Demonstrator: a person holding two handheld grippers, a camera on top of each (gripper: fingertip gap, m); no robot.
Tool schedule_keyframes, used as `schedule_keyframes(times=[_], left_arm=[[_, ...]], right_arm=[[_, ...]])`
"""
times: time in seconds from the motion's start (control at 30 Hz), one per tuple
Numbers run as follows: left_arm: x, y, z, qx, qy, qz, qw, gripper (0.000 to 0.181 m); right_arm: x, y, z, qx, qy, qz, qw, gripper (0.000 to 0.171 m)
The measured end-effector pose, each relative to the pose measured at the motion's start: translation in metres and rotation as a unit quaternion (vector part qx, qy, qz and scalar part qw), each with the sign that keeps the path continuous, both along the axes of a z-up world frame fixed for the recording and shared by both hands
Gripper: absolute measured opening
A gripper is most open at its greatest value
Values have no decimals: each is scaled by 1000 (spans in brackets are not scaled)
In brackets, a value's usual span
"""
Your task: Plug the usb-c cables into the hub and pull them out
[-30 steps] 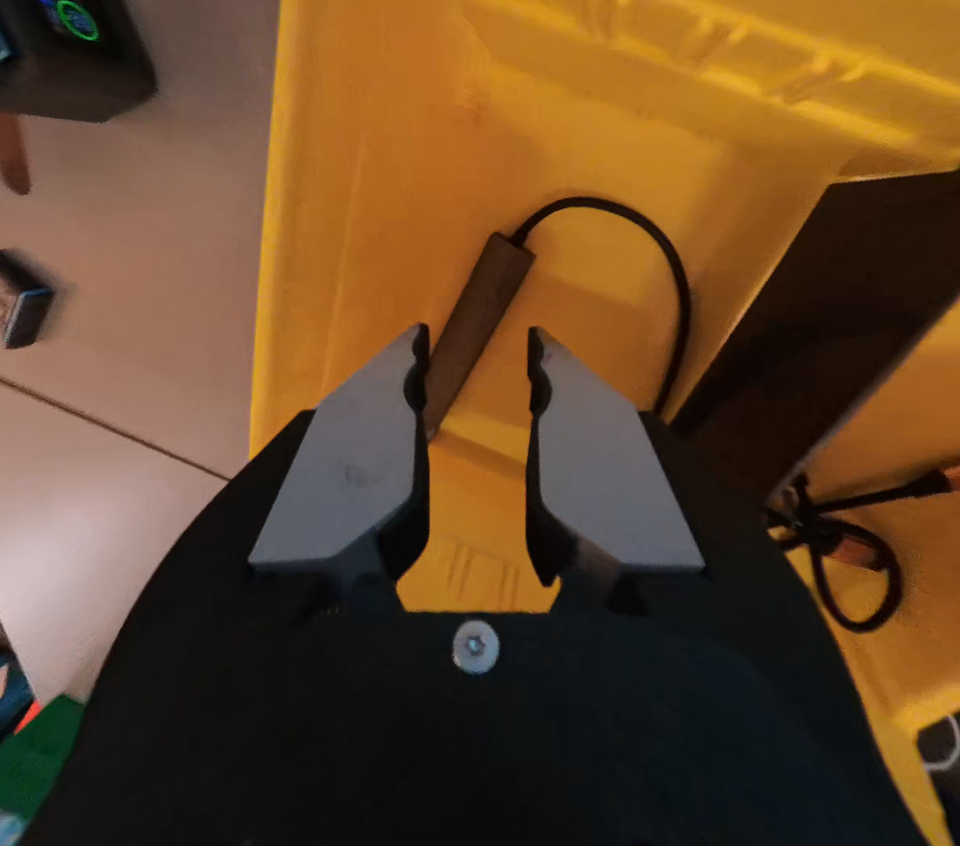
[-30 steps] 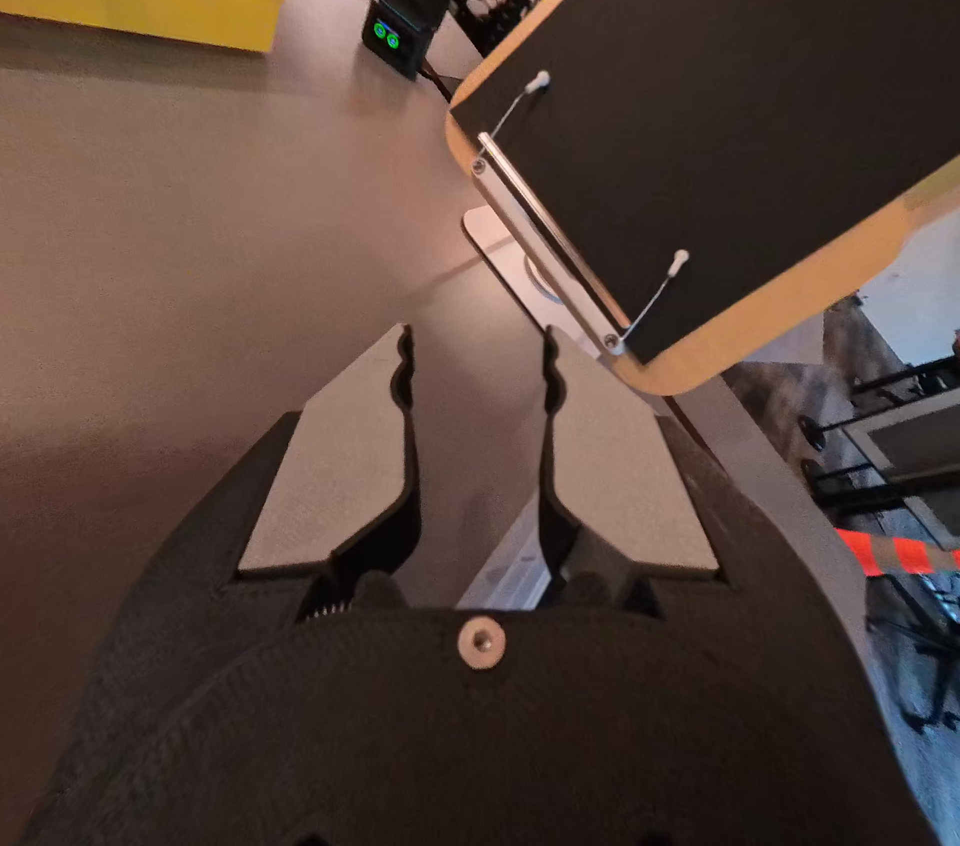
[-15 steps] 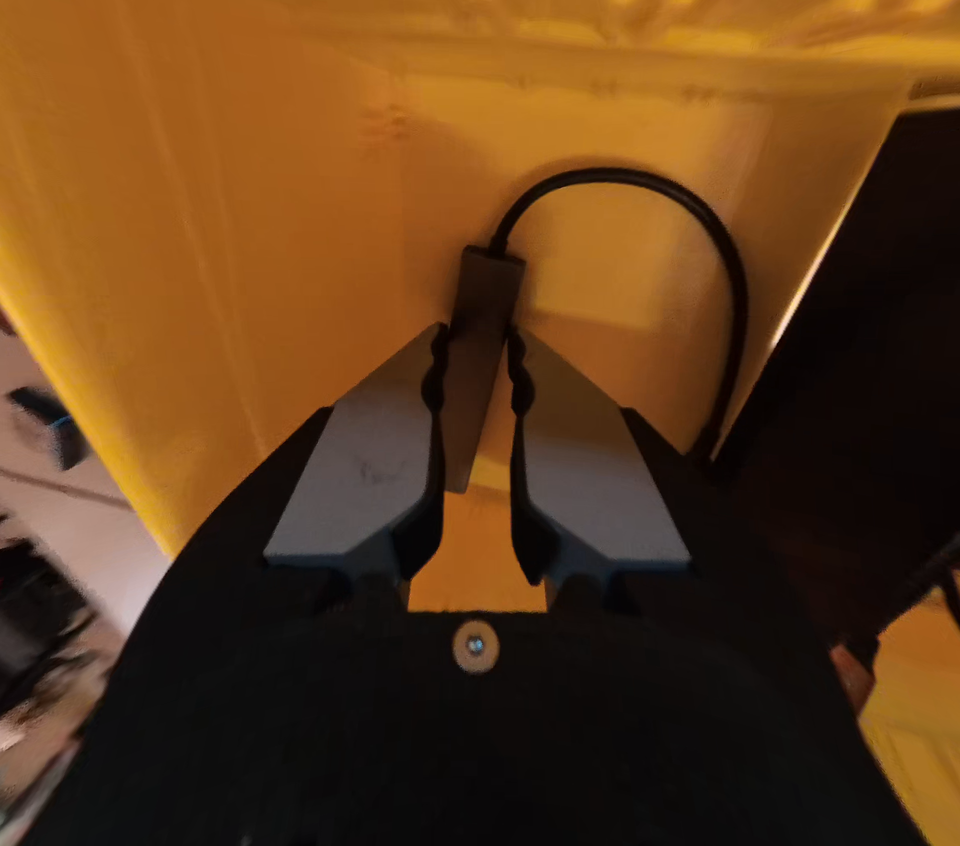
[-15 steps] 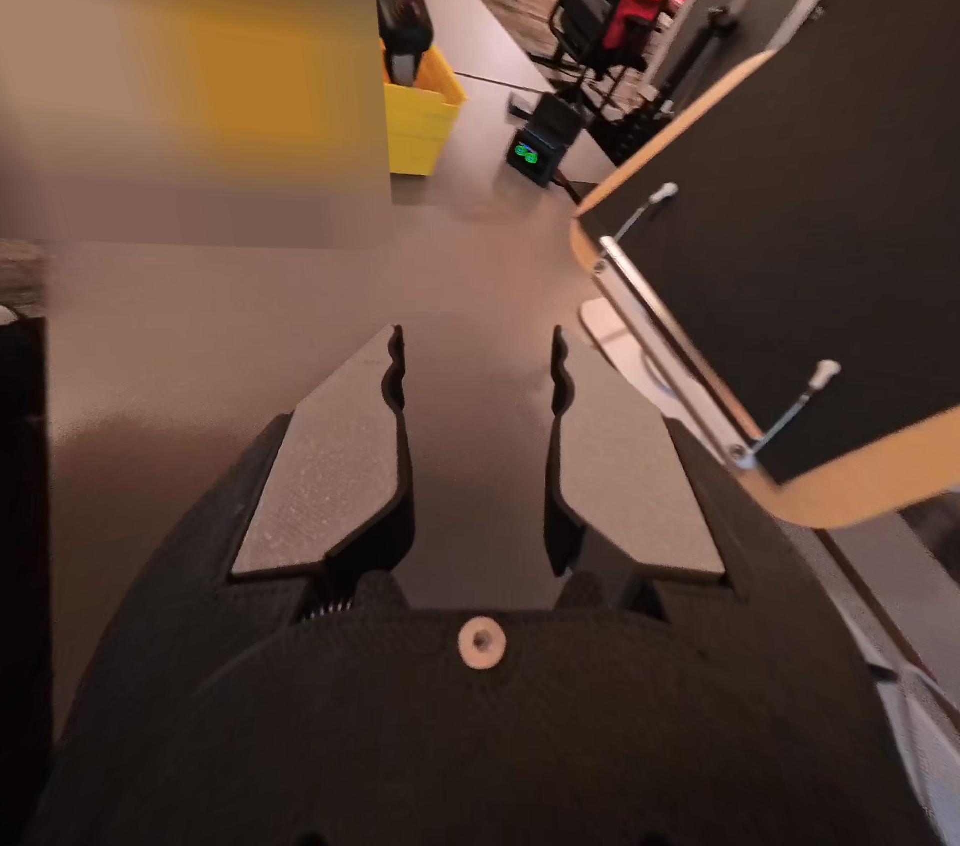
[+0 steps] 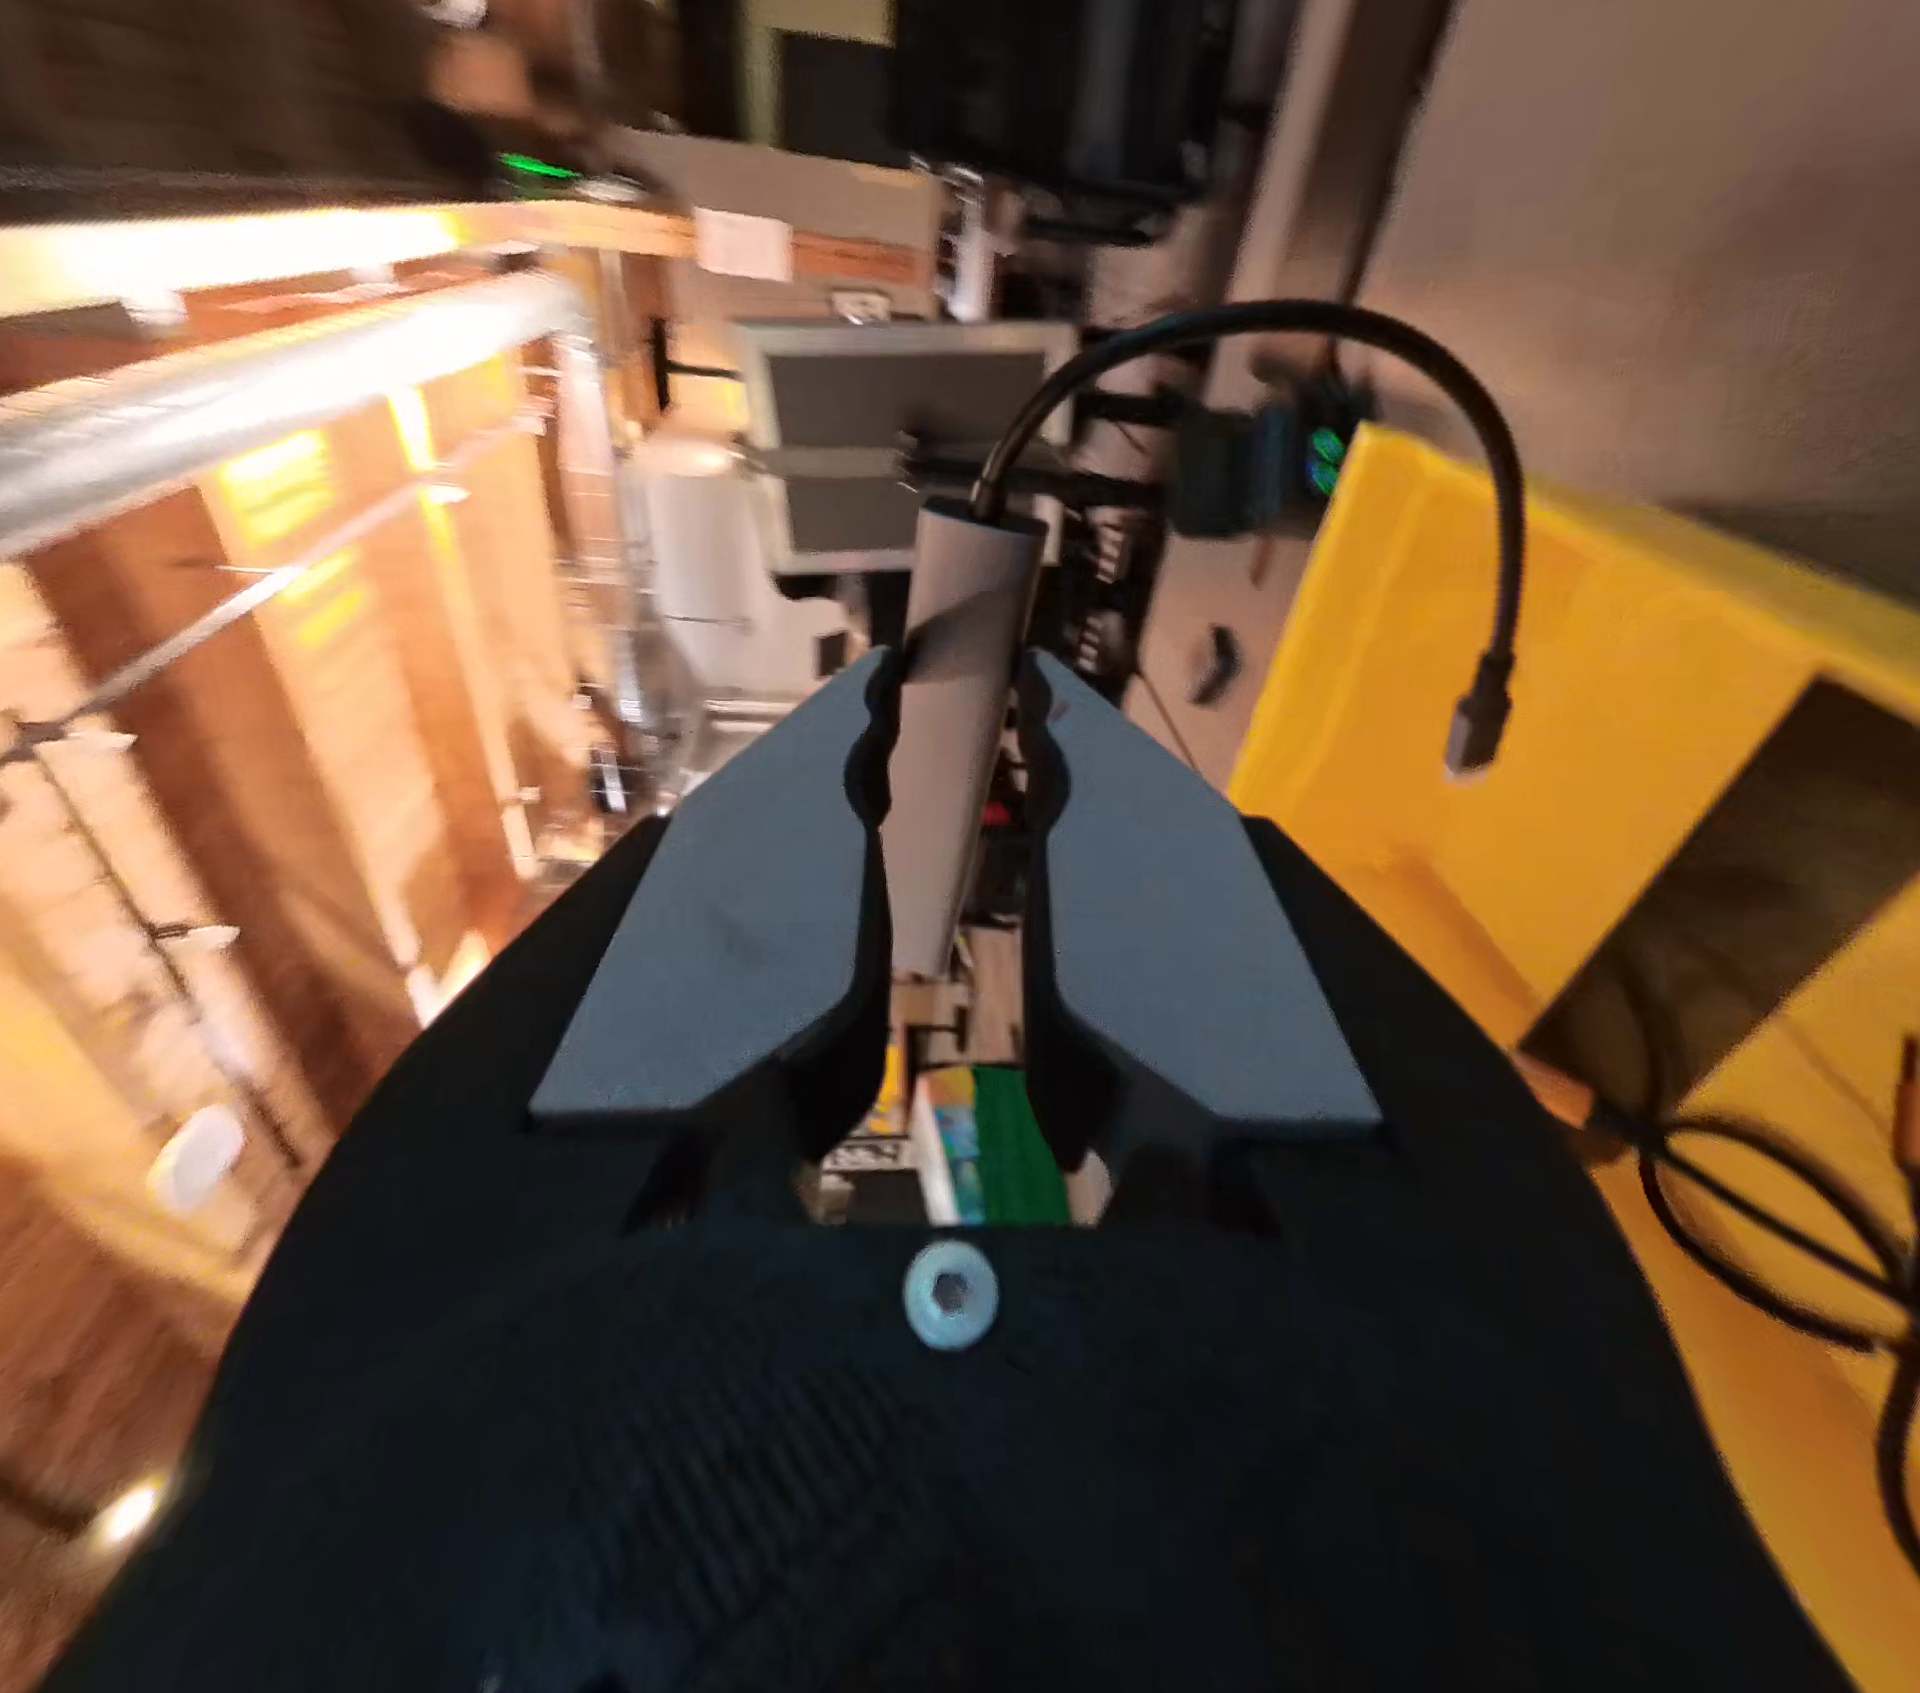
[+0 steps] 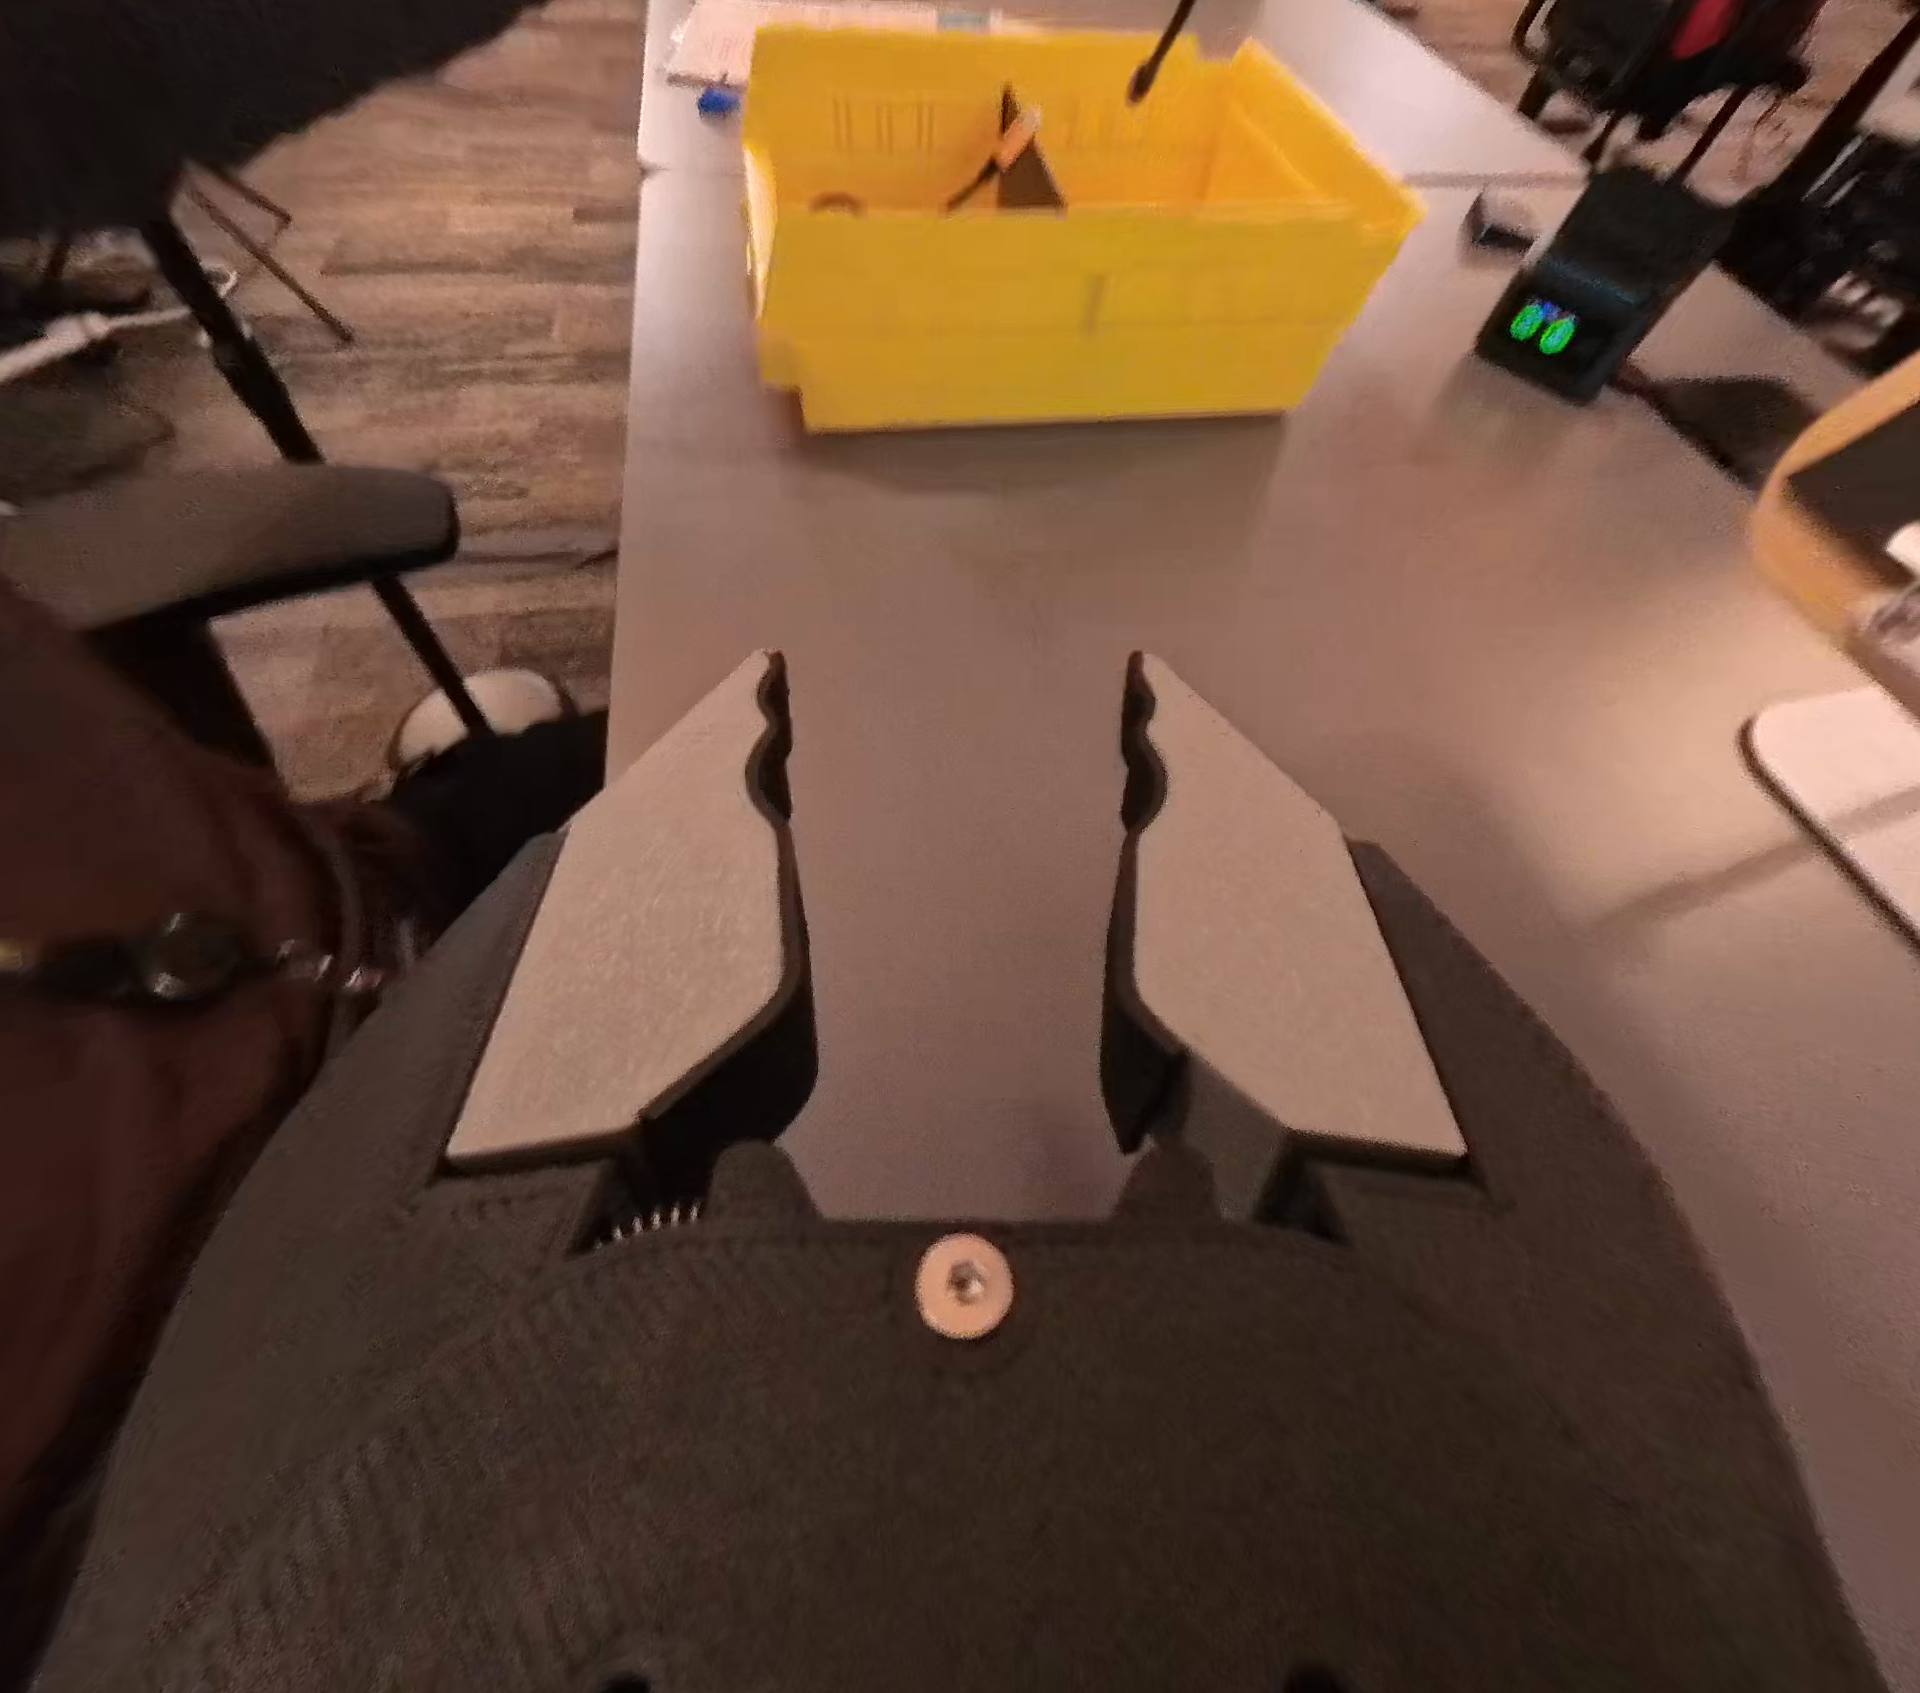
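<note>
The left gripper (image 5: 954, 708) now holds the grey hub (image 5: 951, 708) between its fingers, clear of the yellow bin (image 5: 1579, 708), which lies at 3 o'clock in the left wrist view. One second ago this gripper stood open around the hub on the bin floor; half a second ago it closed on it. So the hub is now lifted, and its own short black cable (image 5: 1382, 396) curves over to 2 o'clock and hangs free, its plug (image 5: 1473, 724) touching nothing.

The right gripper (image 6: 954, 750) is wide open and empty above the grey worktop (image 6: 1039, 552). It has turned from the black board toward the bin, which sits at 12 o'clock in its view. Loose cables (image 5: 1766, 1228) lie in the other bin compartment, behind the dark divider (image 5: 1714, 895).

In my judgement the pick of the hub is finished, and the next step is for the right gripper to fetch a usb-c cable from the bin. Nothing is plugged in yet.
</note>
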State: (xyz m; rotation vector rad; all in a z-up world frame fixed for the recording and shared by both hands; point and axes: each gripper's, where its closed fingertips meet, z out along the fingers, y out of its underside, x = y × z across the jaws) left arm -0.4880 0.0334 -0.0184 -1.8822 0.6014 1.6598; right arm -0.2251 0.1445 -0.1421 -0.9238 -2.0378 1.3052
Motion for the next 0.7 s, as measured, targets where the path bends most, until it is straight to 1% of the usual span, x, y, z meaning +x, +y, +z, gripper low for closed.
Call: schedule_keyframes(times=[0.03, 0.1, 0.2, 0.27, 0.37, 0.43, 0.47, 0.57, 0.6, 0.7], left_arm=[[23, 6, 11, 16, 25, -9, 1000, 19], [68, 19, 18, 27, 60, -26, 997, 19], [131, 39, 7, 32, 101, -68, 992, 20], [166, 51, -9, 36, 113, -99, 988, 20], [207, 64, -33, 33, 125, -138, 982, 20], [223, 70, -46, 35, 130, -153, 979, 20], [229, 74, -51, 36, 127, -161, 978, 20], [240, 83, -66, 35, 129, -179, 975, 20], [239, 84, -71, 40, 122, -180, 975, 20], [234, 88, -94, 52, 37, -212, 975, 19]], right_arm=[[-4, -6, 12, -6, 15, -6, 1000, 63], [-8, -20, 45, -33, 49, -12, 998, 65], [-12, -31, 85, -65, 84, -25, 994, 67], [-17, -33, 93, -58, 96, -41, 993, 66], [-16, -44, 84, -48, 88, -34, 994, 62], [-15, -48, 71, -30, 77, -37, 996, 57], [-17, -47, 63, -16, 72, -44, 996, 51], [-21, -43, 46, 1, 69, -55, 996, 17], [-23, -40, 41, 12, 67, -56, 996, 11], [-30, -27, 20, 76, 60, -54, 994, 7]])
